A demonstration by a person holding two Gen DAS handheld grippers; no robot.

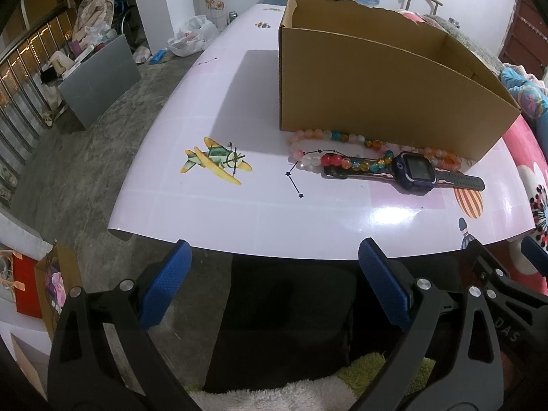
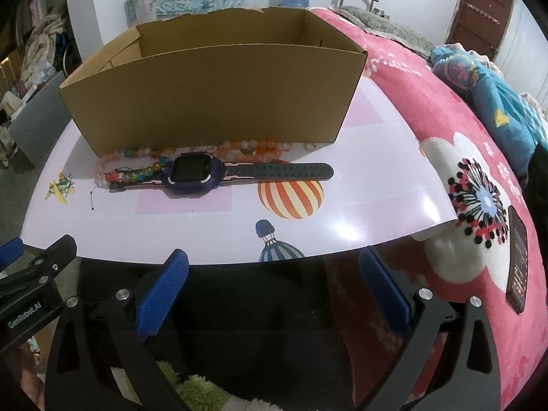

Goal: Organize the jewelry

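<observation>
Both grippers hang off the near table edge, jaws wide apart, nothing in them: left gripper (image 1: 274, 281), right gripper (image 2: 274, 284). Watch (image 2: 195, 174) lies flat on the mat (image 2: 342, 212), just before the cardboard box (image 2: 212, 96). Bead strings (image 1: 342, 161) touch its strap, count unclear. Small rings (image 2: 310, 146) maybe by the box.

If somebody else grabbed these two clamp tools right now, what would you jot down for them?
Left gripper: open, empty, short of the table edge.
Right gripper: open, empty, likewise held back.
Purple smartwatch with dark strap lies flat in front of the open brown cardboard box; a string of multicoloured beads and a string of pale orange beads lie beside it, against the box's front wall.
Done: nothing seems moved into the box yet.
Left: all pieces.
</observation>
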